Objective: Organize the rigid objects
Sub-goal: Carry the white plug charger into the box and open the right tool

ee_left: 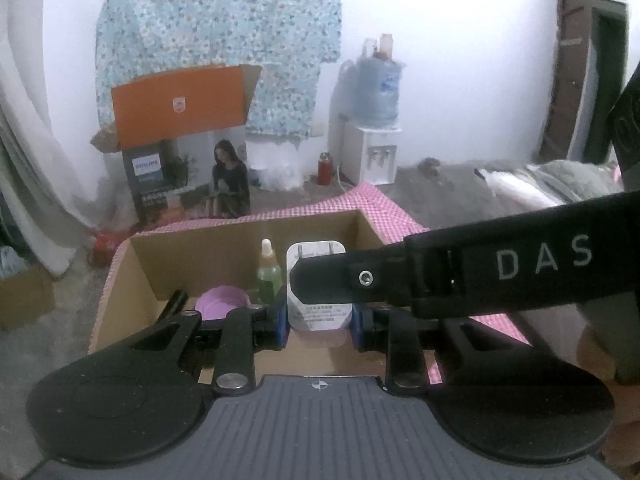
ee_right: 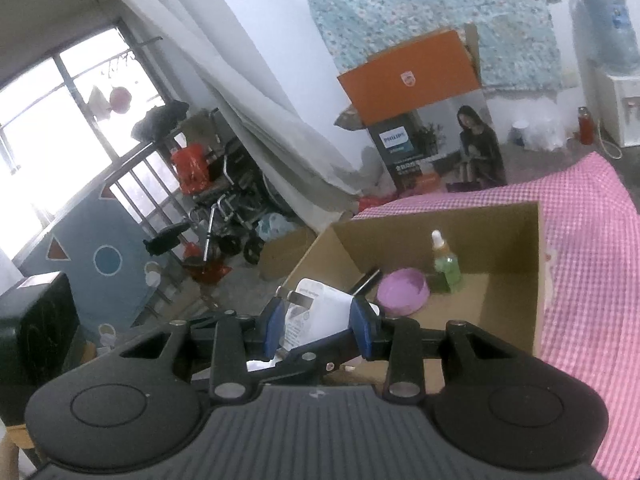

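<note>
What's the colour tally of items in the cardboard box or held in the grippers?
White: 1, the white plastic plug adapter held by both grippers
Purple: 1, the round purple plastic bowl in the cardboard box
Green: 1, the green dropper bottle
Black: 1, a black stick-like object
Total: 4

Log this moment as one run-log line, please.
left claw: shut on white charger | right claw: shut on same charger | cardboard box: holds purple bowl, green bottle

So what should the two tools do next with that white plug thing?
Probably carry the white charger forward and lower it into the cardboard box. Both tools pinch it above the box's near edge, and bare floor lies beside the purple bowl.
</note>
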The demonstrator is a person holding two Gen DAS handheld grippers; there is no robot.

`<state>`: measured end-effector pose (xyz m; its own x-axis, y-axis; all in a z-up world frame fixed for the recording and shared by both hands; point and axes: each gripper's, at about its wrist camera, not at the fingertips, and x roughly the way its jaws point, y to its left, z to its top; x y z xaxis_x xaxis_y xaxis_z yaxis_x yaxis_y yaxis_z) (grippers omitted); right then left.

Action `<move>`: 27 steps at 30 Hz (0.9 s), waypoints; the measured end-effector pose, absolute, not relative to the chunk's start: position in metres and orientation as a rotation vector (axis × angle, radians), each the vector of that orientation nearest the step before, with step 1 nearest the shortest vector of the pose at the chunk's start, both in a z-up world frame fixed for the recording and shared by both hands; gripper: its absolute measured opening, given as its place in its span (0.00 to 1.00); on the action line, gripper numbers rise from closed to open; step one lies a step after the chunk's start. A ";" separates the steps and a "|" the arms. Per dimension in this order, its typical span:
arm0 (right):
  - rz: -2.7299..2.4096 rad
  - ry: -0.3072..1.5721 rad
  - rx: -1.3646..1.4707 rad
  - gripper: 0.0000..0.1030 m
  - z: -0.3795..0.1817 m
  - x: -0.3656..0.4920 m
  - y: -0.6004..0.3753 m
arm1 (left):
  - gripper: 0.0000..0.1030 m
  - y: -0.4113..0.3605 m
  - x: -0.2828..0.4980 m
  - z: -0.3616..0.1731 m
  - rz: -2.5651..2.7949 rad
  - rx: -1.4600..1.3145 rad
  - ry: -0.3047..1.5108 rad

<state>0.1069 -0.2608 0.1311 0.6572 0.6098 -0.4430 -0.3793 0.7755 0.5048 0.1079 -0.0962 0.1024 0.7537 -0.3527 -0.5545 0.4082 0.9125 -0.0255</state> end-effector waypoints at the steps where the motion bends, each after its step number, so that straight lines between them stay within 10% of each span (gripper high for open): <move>1: 0.577 0.648 0.392 0.39 0.130 0.115 -0.261 | 0.26 -0.095 0.116 0.101 -0.417 0.095 0.598; 27: 0.629 1.110 0.426 0.41 0.017 0.260 -0.228 | 0.28 -0.069 0.217 0.015 -0.302 0.049 1.006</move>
<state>0.2604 -0.2281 0.0171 0.3016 0.6584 -0.6896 -0.2526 0.7526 0.6081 0.2174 -0.0690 0.0153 0.4972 -0.2267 -0.8375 0.2719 0.9573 -0.0977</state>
